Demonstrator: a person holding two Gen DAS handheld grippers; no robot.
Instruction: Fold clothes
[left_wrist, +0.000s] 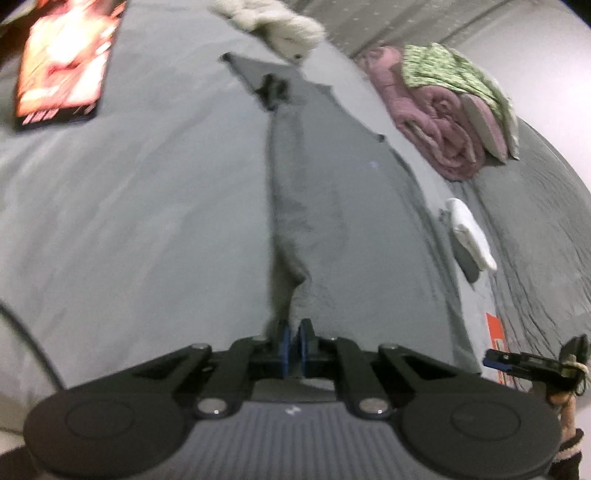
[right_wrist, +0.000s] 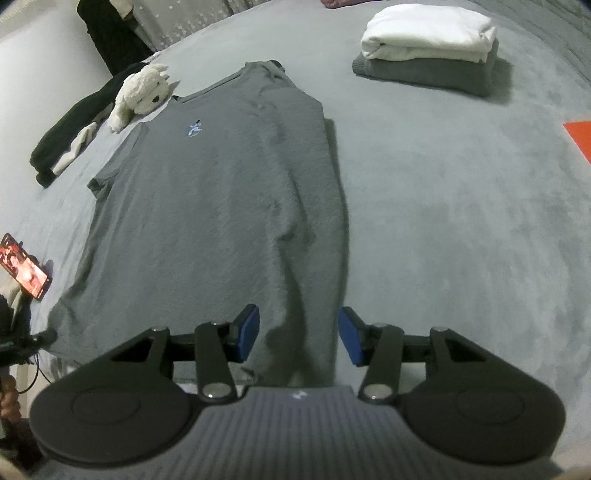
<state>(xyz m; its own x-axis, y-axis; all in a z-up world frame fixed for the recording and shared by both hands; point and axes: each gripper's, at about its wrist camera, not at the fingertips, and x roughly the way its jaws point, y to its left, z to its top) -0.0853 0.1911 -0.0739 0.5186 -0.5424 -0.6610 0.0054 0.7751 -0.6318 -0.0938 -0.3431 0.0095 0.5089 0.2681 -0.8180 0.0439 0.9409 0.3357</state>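
Grey fleece bedspread (right_wrist: 461, 229) under T-shirt (right_wrist: 221, 192)

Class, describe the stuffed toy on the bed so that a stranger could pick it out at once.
Start from the grey bed cover and find the grey T-shirt spread flat on it. Beside the shirt's shoulder, near the collar end, lies the stuffed toy. It alone is shaggy and cream-white, unlike the smooth folded white garment.

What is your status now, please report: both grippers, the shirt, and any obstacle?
Left gripper shut on grey T-shirt hem. Right gripper open over hem, one side already folded in. Plush toy near the sleeve.
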